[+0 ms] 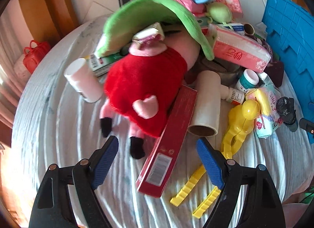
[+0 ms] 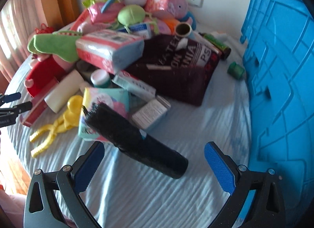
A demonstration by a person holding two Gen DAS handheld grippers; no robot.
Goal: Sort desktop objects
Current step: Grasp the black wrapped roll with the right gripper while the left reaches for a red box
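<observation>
The heap of desktop things sits on my round tabletop, which is covered by a pale rippled cloth. Nearest my left tool lies a long red box with a barcode at its near end, leaning against a plush pig in a red dress. Beside the box are a cardboard tube and yellow plastic tongs.

In front of my right tool a black cylinder lies tilted, its far end resting on a pastel packet. Behind it a dark maroon pouch carries white lettering, only partly readable: "PS" and "ANIA". The packet in the left view shows "KO" in blue. A pink tissue pack has red script I cannot read. A blue crate stands at the right.

Both tools point steeply down, fingers spread apart, gripping nothing.
</observation>
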